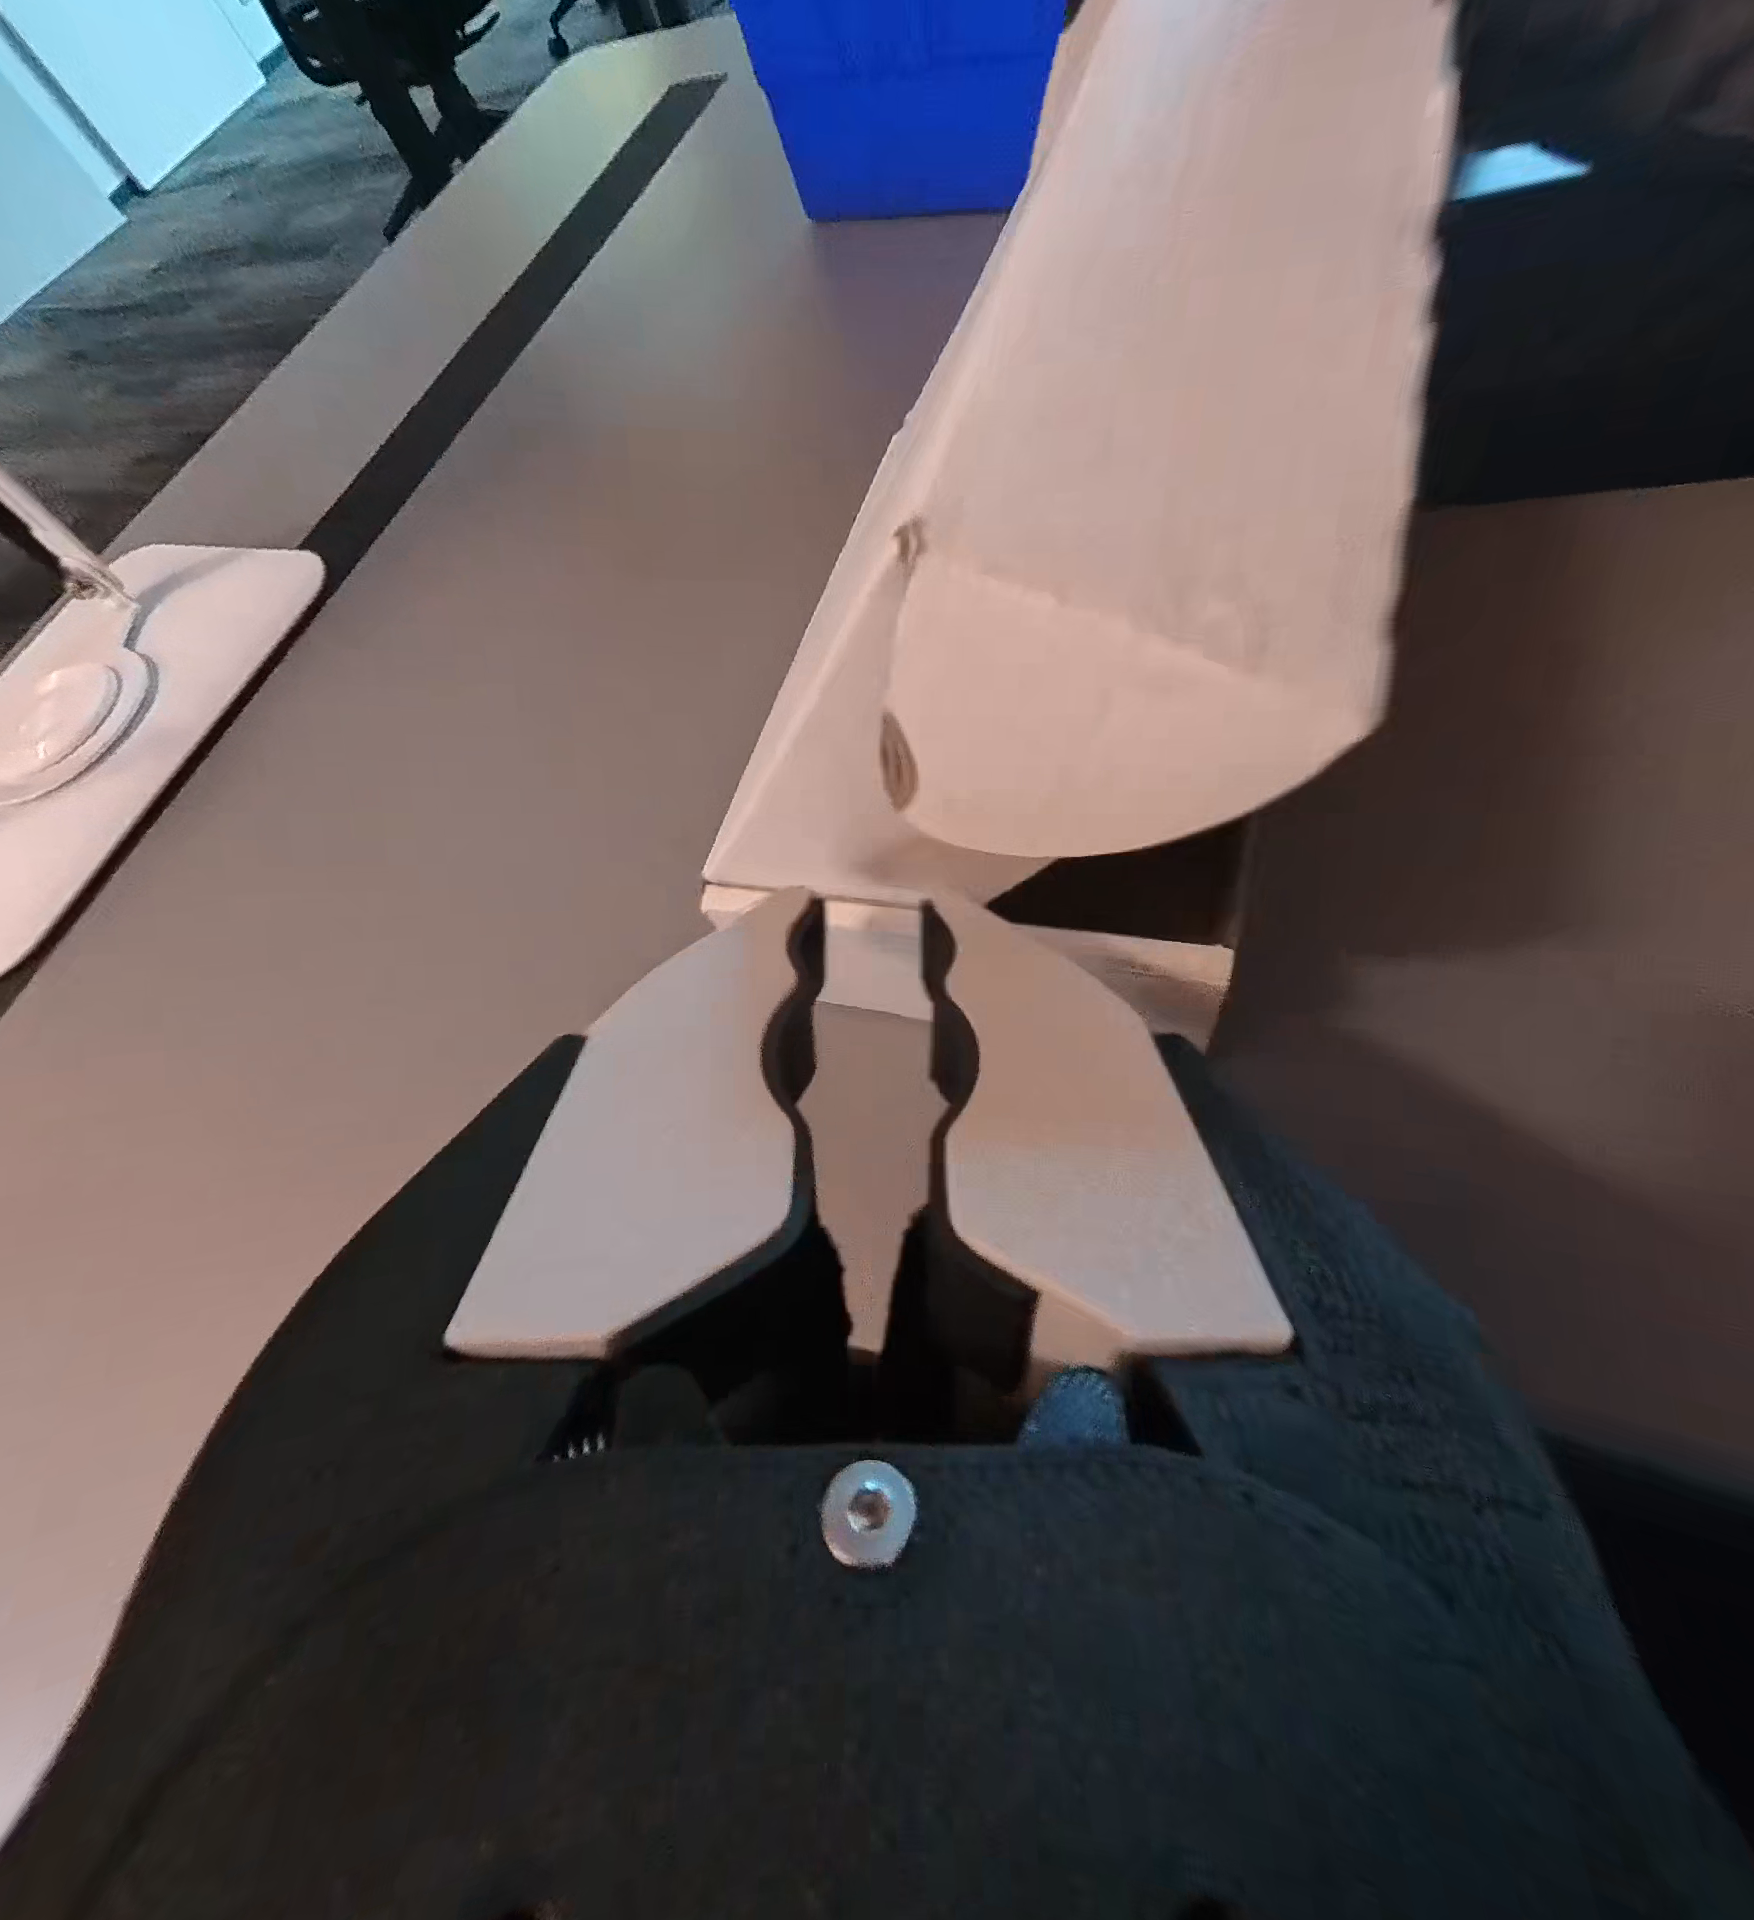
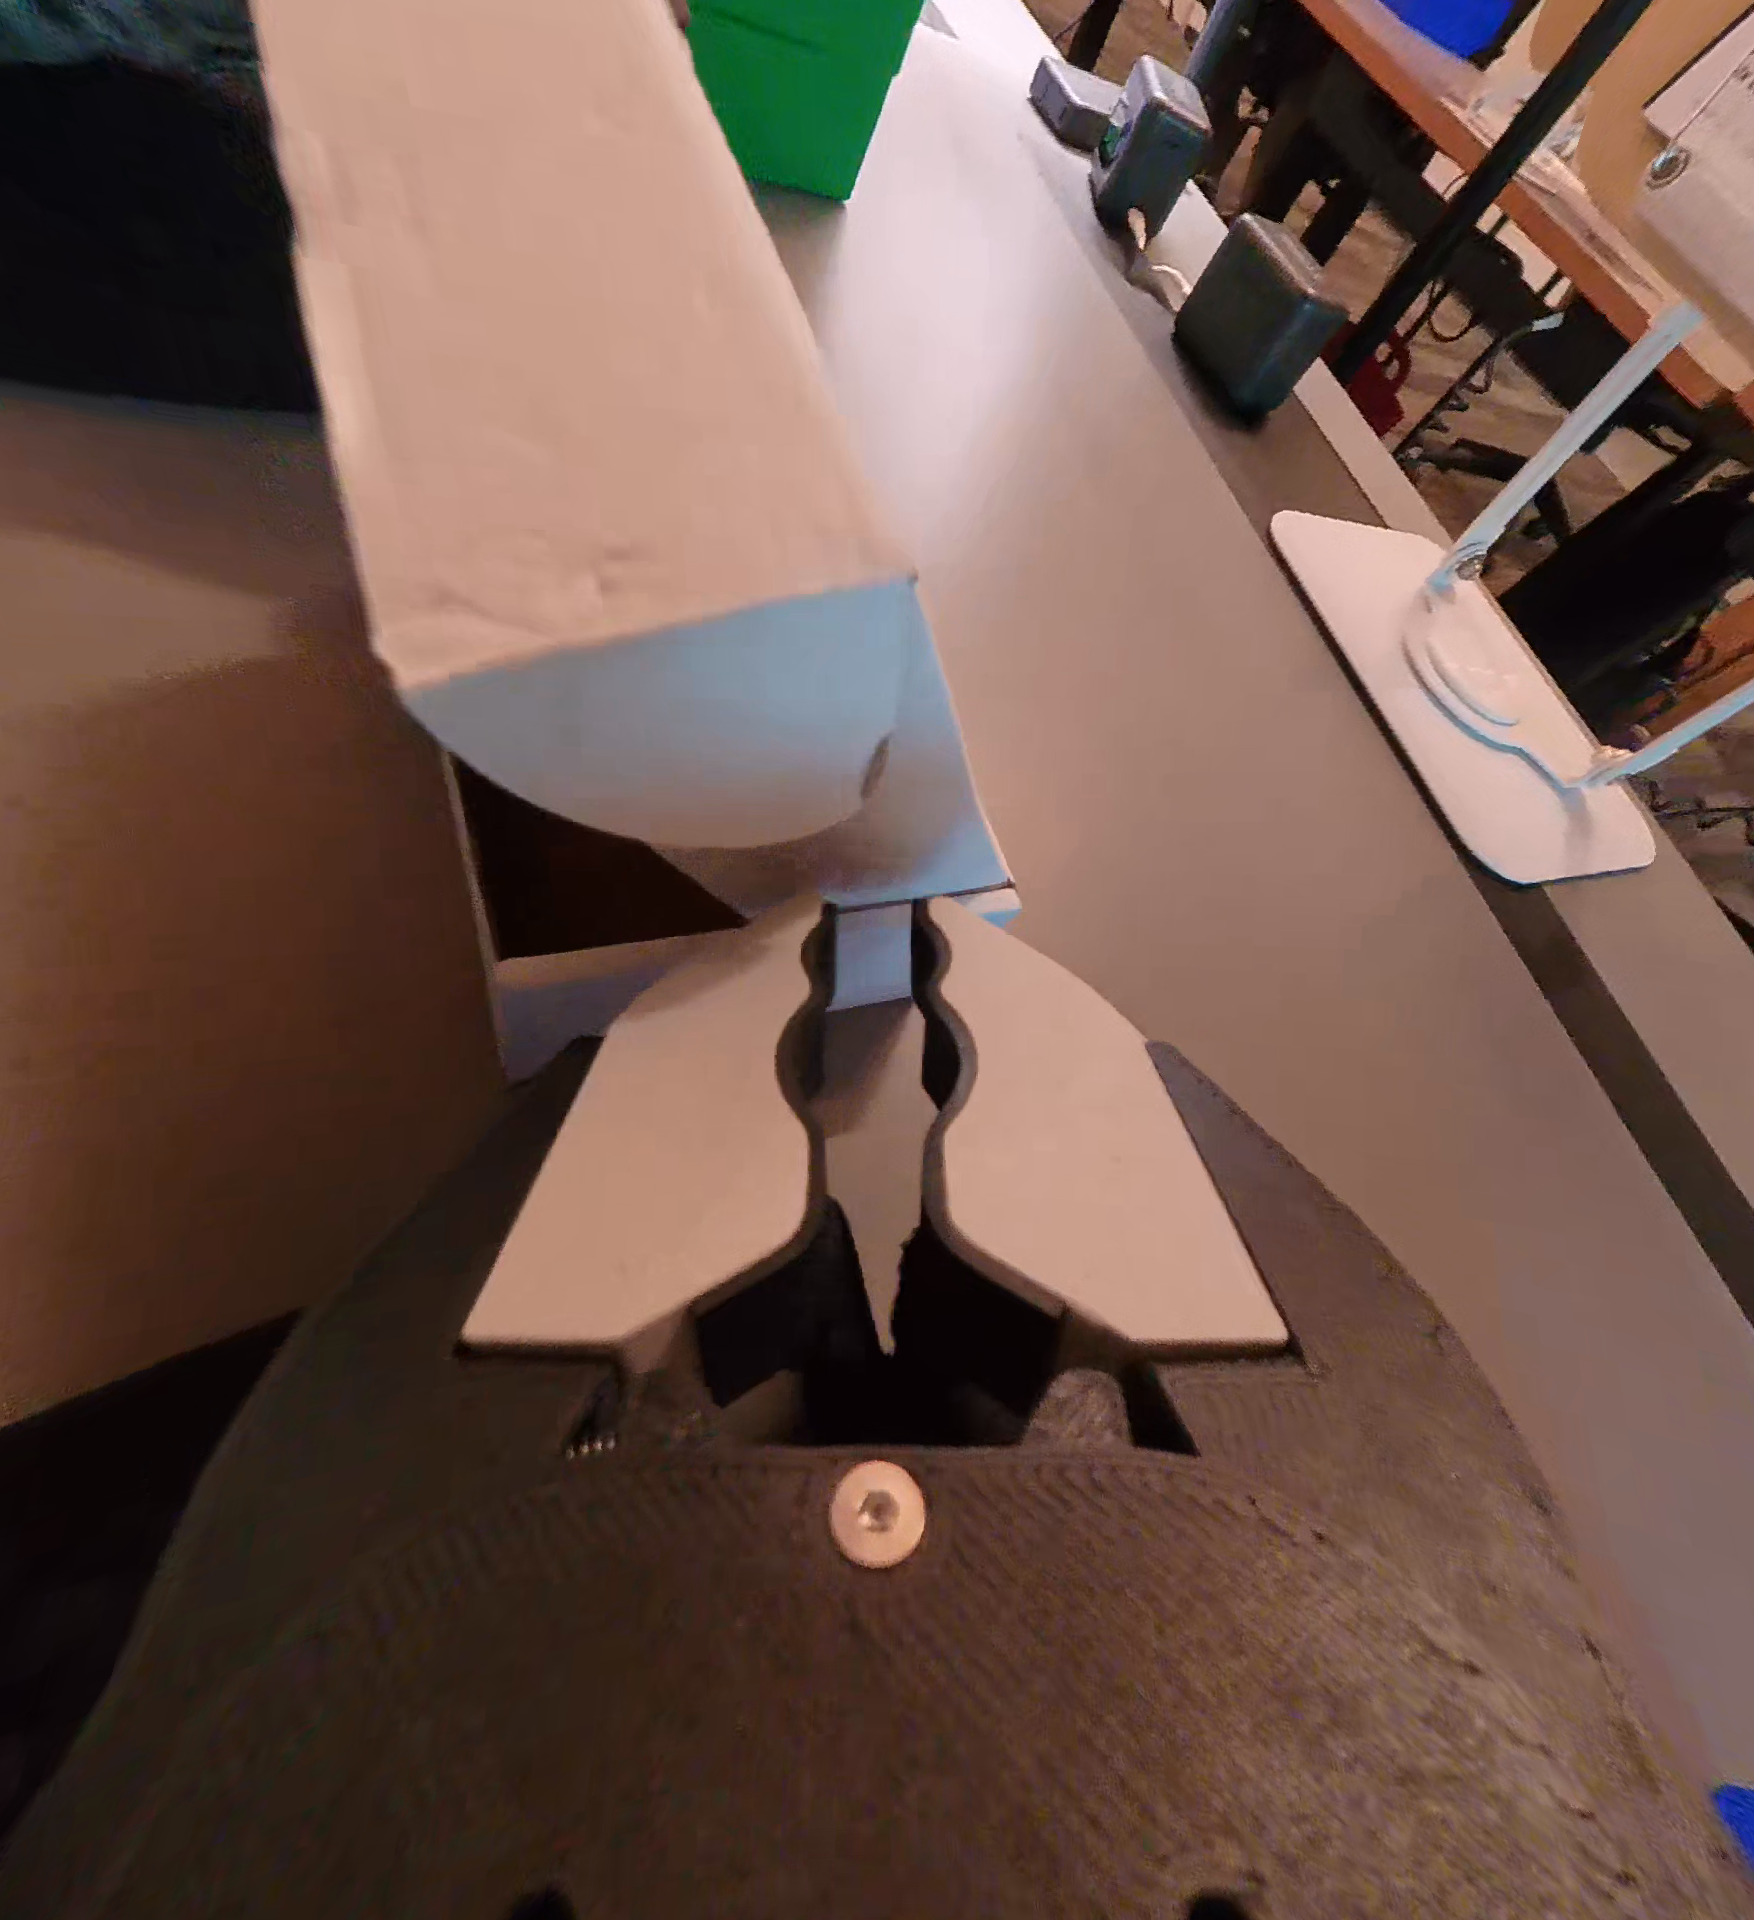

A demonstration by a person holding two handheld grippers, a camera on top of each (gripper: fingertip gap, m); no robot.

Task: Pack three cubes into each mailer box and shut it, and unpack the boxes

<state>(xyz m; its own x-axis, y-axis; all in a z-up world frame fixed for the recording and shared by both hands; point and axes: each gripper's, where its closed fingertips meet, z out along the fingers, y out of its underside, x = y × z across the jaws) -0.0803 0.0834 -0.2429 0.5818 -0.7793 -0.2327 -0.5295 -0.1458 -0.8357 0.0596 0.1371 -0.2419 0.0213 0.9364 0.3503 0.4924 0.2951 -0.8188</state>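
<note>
Mailer box [image 1: 1143,499]: white, on the counter [image 1: 499,644], lid raised
Left tool [image 1: 871,920]: fingers narrowly apart at box's corner
Right tool [image 2: 875,920]: fingers narrowly apart, thin white flap [image 2: 871,961] between them
Green cube [image 2: 800,83]: behind box

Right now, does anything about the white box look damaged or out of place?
Nothing looks damaged. The white mailer box stands half open, its lid raised, while the left gripper and the right gripper each meet a front corner.
</note>
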